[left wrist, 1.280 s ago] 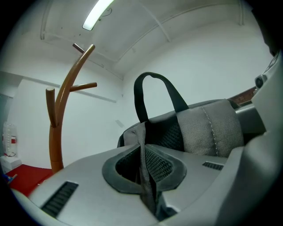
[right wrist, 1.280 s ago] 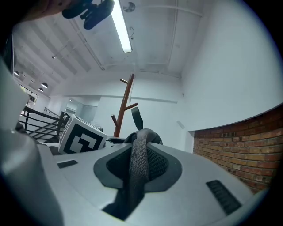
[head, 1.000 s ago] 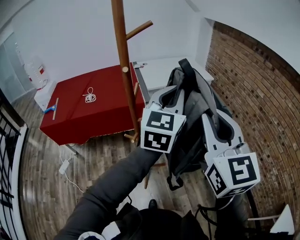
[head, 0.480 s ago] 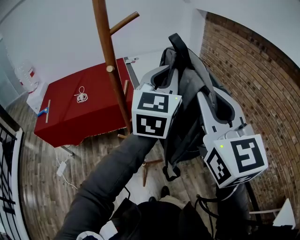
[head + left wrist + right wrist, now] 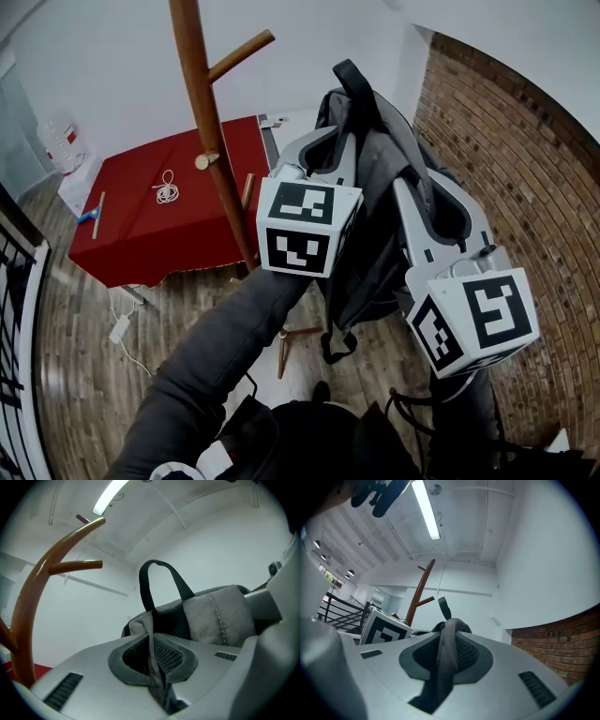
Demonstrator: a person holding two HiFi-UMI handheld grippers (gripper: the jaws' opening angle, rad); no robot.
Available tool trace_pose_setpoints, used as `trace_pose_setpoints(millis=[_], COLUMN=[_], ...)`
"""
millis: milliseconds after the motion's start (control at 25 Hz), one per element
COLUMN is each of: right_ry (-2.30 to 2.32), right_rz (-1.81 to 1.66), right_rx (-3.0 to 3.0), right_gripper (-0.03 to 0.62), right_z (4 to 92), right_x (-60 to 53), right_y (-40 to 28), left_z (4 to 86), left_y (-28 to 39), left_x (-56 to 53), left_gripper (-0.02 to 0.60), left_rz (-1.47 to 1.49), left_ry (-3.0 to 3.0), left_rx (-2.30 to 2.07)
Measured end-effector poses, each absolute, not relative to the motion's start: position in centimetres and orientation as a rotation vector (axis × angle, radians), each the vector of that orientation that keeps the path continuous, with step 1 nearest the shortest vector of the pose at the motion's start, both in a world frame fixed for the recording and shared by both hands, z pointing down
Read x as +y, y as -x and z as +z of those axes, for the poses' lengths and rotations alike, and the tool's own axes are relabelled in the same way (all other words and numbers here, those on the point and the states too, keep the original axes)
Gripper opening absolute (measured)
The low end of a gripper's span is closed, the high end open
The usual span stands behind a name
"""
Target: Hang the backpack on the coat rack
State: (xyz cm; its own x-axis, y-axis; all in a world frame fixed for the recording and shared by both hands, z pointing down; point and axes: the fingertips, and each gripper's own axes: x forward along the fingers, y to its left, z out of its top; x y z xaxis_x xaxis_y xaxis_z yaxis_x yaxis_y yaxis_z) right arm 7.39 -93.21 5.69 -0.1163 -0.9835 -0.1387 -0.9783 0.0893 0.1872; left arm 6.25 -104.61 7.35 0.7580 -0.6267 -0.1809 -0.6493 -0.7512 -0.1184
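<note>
Bright, even and white throughout, lit from a ceiling tube lamp [image 5: 425, 509] glaring at the upper left of both gripper views, with weak soft shadows, strong fisheye bending, black corners in the gripper views and a slightly soft near foreground.

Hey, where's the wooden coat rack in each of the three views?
Head view: the coat rack stands upper left of centre.
Left gripper view: it curves up the left edge.
Right gripper view: small, just left of centre.
Shared landmark: the backpack's black top loop, in all three.
</note>
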Motion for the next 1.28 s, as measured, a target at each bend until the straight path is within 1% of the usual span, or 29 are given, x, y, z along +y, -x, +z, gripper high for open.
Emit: trace_pose_setpoints(millis=[480, 840, 1280], right_ry=[-1.964, -1.948, -1.946], right_rz=[-0.422, -0.442, -0.512], right_rx=[-2.378, -2.390, -2.384], right_gripper=[0.061, 0.061, 0.061], right_z=[3.5, 2.6, 0.9], right_x=[-97.2, -99.9, -100.6], right_y=[-9.6, -8.9, -5.9], left_z=[5.1, 4.4, 2.1], left_y=[-7.3, -6.4, -3.3], left_x=[-108.3, -110.9, -111.4], left_gripper=[0.035, 0.035, 0.035], left_rz=[0.258, 0.268, 0.357], left_ry=[2.728, 2.737, 2.752], left_rx=[1.155, 1.168, 1.178])
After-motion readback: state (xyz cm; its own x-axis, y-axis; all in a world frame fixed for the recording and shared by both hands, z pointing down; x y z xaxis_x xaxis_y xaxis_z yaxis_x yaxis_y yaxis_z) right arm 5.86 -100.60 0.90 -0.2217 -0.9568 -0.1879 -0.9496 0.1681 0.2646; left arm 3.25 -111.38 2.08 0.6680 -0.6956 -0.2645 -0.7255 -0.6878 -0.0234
